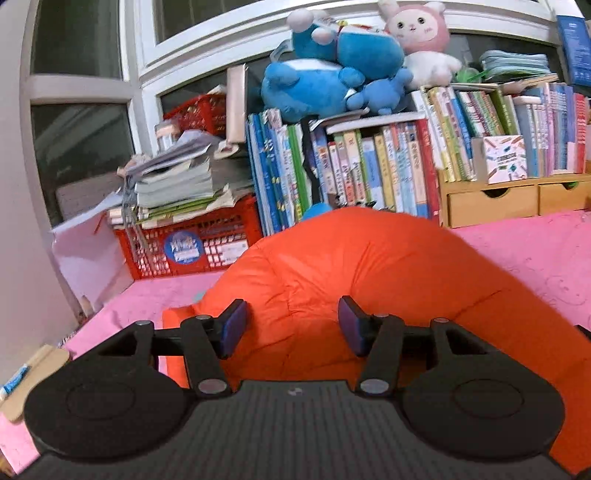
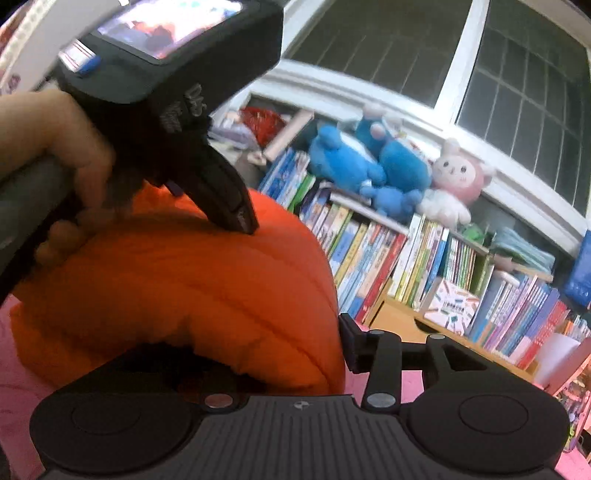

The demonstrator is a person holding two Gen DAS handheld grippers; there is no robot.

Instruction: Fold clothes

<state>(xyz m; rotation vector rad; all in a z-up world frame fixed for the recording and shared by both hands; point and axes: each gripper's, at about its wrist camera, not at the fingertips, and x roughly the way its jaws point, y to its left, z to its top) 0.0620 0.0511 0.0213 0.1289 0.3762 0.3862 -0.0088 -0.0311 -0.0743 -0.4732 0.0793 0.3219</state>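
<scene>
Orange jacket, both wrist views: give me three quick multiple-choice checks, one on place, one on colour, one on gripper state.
1. The orange puffy jacket lies on:
A. a pink cover
B. a wooden floor
C. a glass table

2. The plush bunny on the books has a hood that is:
A. green
B. pink
C. black

3. The left gripper is:
A. shut on a book
B. out of view
C. open over the jacket

Answers: 1 A, the pink cover surrounds the jacket; 2 B, pink frames its head; 3 C, the fingers stand apart with orange fabric between.
</scene>
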